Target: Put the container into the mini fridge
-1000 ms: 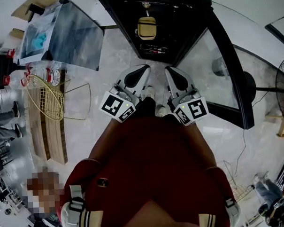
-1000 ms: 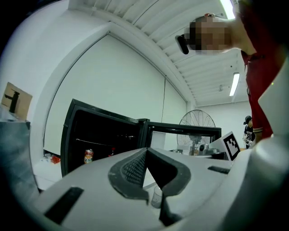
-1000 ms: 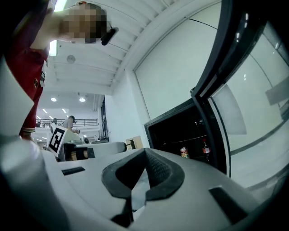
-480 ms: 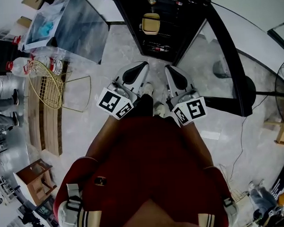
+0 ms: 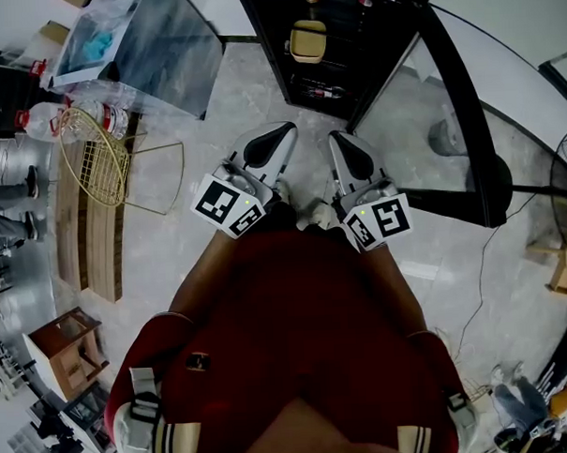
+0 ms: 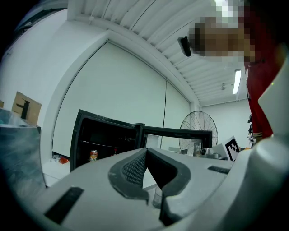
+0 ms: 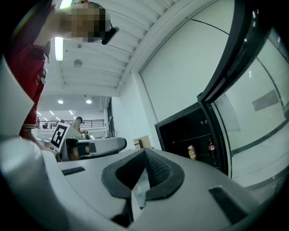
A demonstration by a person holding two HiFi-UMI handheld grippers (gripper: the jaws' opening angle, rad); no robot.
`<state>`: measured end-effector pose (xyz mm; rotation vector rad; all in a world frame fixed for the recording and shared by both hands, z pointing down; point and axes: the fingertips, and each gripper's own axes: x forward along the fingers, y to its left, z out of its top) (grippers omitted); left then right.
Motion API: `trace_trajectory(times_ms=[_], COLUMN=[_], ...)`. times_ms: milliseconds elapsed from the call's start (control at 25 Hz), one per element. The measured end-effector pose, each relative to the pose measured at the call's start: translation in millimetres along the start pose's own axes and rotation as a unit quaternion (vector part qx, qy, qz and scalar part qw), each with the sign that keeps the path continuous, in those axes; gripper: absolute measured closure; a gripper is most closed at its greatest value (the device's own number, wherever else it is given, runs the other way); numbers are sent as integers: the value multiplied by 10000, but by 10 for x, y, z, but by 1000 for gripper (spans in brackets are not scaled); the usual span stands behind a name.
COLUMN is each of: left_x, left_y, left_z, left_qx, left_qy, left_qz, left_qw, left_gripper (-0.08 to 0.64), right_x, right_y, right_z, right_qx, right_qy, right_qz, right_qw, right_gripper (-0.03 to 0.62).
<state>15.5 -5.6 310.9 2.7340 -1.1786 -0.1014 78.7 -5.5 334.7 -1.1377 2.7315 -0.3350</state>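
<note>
Pale floor (image 5: 236, 101) underfoot; facing mini fridge (image 5: 378, 29) at top, holding left gripper (image 5: 278, 137), right gripper (image 5: 347, 139) fingers closed, empty.

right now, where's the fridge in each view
Head view: fridge at top centre, open, dark inside.
Left gripper view: fridge left of centre, low against the white wall.
Right gripper view: fridge right of centre.
Shared landmark: the open door, on the fridge's right in every view.
</note>
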Motion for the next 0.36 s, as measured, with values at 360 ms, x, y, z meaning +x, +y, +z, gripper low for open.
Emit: trace_trajectory(times_ms=[360], left_x=[-168], left_y=[117], left_z=[79], left_qx=[-17], left_qy=[-174], left_qz=[-92], left_qw=[9998], left_gripper=[554], right_x=[98], right_y=[136], right_z=[15], right_qx=[-174], right_qy=[3], right_qz=[-111], right_qw=[9998], right_gripper=[598])
